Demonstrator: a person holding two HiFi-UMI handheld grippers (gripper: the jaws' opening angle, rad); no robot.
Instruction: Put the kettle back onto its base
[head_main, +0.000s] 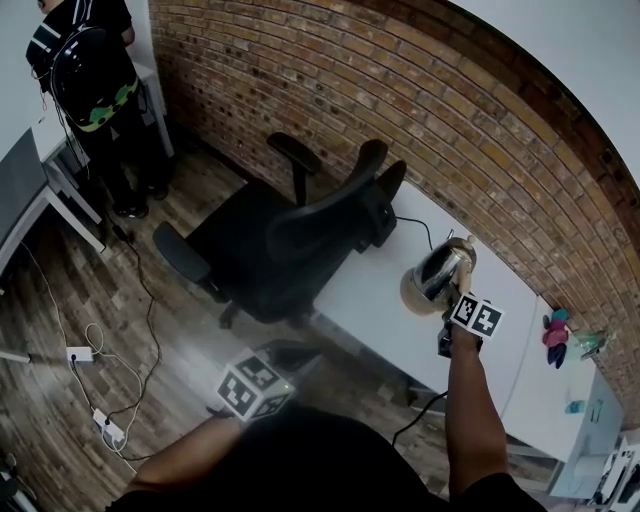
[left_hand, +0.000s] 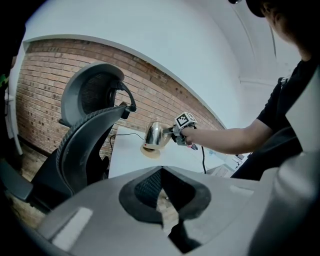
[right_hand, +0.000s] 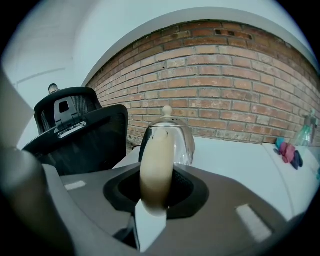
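Head view alone: wood floor (head_main: 60, 290), a standing person (head_main: 90, 70) at the far corner, a power strip (head_main: 108, 428) with white leads.
Left gripper view alone: side-on look at the kettle (left_hand: 154, 134), with the right forearm (left_hand: 230, 142) reaching to it.
Right gripper view alone: close look along the beige handle (right_hand: 156, 145), with the lid knob (right_hand: 167, 110) above it.
Brick wall (head_main: 420, 100): behind the table (head_main: 360, 290), seen in all three views.
Table: white, set against the wall, with a black cable (head_main: 420, 226) lying across it.
Chair (head_main: 290, 235): black, just beside the table's end, near the kettle.
Kettle: shiny, on the table's wall side, tilted over its base (head_main: 412, 296), held by the handle. Fully seated or not: not to be told.
Kettle's inside: lid on. Water or none: not to be told from any view.
Base: beige disc, flat on the table, directly under the kettle.
Right gripper (right_hand: 156, 175): clamped on the kettle's handle, one jaw at each side.
Left gripper (left_hand: 161, 172): fingertips pressed together with nothing between, held low over the floor, well apart from the kettle.
Table's far end: a pink and blue soft thing (head_main: 555, 333) and a clear bottle (head_main: 590, 342), both well apart from the kettle.
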